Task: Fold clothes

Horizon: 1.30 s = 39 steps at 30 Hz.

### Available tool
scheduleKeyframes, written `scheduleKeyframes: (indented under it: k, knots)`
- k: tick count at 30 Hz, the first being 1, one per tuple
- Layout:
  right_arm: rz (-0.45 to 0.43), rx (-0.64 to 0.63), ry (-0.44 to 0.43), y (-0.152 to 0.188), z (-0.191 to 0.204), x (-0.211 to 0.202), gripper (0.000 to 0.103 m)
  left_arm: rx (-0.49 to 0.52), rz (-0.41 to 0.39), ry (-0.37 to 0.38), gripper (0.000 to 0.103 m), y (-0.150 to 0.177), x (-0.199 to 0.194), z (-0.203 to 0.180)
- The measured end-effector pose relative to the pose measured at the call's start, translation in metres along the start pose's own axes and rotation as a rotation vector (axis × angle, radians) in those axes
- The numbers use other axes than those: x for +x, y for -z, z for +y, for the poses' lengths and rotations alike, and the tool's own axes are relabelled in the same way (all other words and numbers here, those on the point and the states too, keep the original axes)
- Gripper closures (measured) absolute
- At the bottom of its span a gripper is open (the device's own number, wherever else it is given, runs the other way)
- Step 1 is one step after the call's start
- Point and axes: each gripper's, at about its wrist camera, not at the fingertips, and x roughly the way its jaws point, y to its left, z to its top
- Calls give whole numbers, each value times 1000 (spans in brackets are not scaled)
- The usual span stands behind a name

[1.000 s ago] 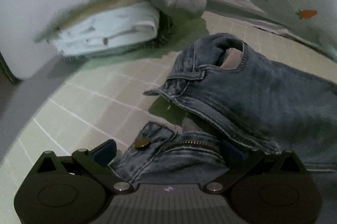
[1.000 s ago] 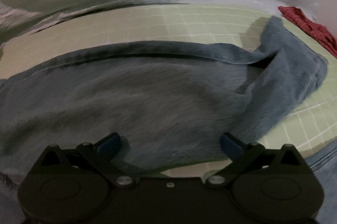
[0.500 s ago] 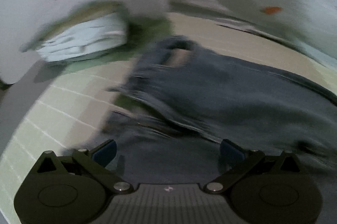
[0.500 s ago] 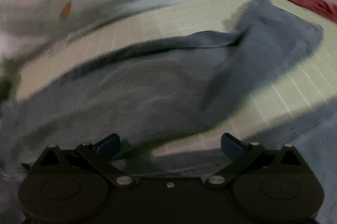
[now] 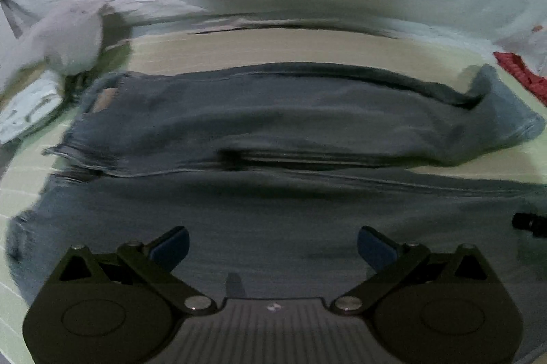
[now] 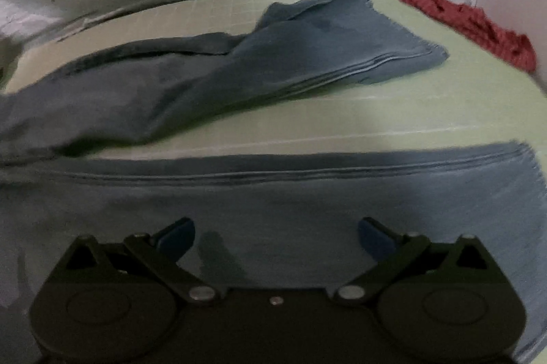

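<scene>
Both the left tongs and right tongs gape wide and empty over the jeans, which lie lengthwise across mid-frame, likely for folding

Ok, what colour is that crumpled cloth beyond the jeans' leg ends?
Red; the crumpled cloth shows best in the right wrist view.

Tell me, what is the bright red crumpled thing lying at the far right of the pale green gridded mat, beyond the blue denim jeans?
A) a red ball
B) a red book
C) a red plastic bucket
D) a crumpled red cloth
D: the crumpled red cloth shows soft folds and a ragged outline, lying at the edge of the pale green gridded mat, apart from the blue denim jeans.
</scene>
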Motion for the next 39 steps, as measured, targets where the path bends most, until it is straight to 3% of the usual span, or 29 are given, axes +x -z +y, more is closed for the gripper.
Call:
scheduleKeyframes:
  k: [9,12,17,22,24,26,27,28,29,31,35,39]
  knots:
    - [-28,17,30,-29,-98,22,0,74,27,-13,0,-12,22,-94]
    - [-34,124,35,-59,-138,47,0,90,21,-44,0,-28,37,-114]
    - [-122,254,41,-125,-196,96,0,48,35,-85,0,-64,69,-136]
    - [-139,129,116,-167,-204,139,1,-11,35,-125,0,-95,86,-144]
    - [-144,81,69,-170,-206,141,7,-18,58,-124,0,-101,96,-147]
    - [-163,26,21,-167,-203,135,25,-12,98,-149,0,-103,110,-152]
    - [-173,12,3,-163,-203,130,40,-9,118,-162,0,-104,117,-154]
    - [-183,2,-14,-159,-203,125,79,-5,138,-168,0,-102,122,-156]
    - [-195,23,-25,-154,-207,120,85,2,153,-167,0,-101,125,-158]
    - [-204,124,-11,-140,-220,109,85,25,168,-154,0,-99,128,-162]
    - [-196,272,104,-96,-245,76,85,62,148,-122,0,-97,126,-163]
    - [-156,210,221,-73,-238,57,74,4,165,-97,0,-92,129,-153]
